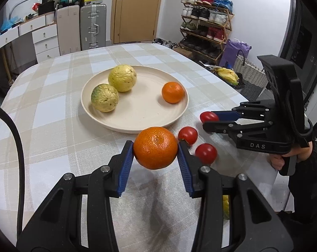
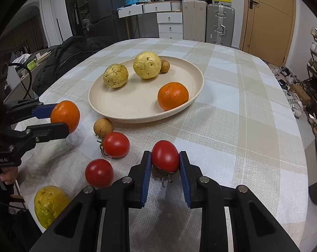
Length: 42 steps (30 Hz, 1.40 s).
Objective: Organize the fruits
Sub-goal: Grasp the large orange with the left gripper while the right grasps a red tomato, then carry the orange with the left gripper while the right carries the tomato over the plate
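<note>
Orange mandarin (image 1: 155,147) is clamped in the left claw (image 1: 156,150), lifted just short of the plate (image 1: 137,124). Right claw (image 2: 165,159) grips a tomato (image 2: 165,156) near the bench (image 2: 232,126). Risk: excess squeeze may bruise the tomato; round skins may slip out.

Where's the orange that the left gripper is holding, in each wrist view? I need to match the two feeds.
Left wrist: held orange sits centre, low, between the left gripper's blue pads, just in front of the plate.
Right wrist: the same orange is at the left edge, in the gripper coming in from the left.
Shared landmark: the plate, with another orange on it.
</note>
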Available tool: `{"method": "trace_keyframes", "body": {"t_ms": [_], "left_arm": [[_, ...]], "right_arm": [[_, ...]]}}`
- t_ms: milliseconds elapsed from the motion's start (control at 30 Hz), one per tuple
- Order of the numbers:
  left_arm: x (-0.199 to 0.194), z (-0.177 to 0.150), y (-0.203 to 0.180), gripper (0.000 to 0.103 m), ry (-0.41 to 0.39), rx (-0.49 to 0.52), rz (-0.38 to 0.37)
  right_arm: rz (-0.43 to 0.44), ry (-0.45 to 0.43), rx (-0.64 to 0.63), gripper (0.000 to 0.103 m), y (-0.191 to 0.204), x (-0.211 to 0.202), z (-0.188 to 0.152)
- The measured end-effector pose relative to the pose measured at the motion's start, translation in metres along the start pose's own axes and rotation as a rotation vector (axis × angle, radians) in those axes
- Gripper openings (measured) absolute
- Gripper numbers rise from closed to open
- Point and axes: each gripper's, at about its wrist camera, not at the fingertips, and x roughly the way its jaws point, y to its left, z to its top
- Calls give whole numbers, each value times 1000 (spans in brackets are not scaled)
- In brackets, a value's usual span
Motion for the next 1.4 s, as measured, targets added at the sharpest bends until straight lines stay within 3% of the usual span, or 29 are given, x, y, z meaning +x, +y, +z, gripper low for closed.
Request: {"method": "trace_keyframes", "body": {"t_ms": [900, 1400], "left_arm": [[-24, 15, 28, 39, -144, -115, 111], [-11, 33, 35, 39, -172, -132, 155]], "right_arm": [[36, -189, 73, 27, 1, -30, 15], [58, -244, 70, 27, 16, -31, 31]]}}
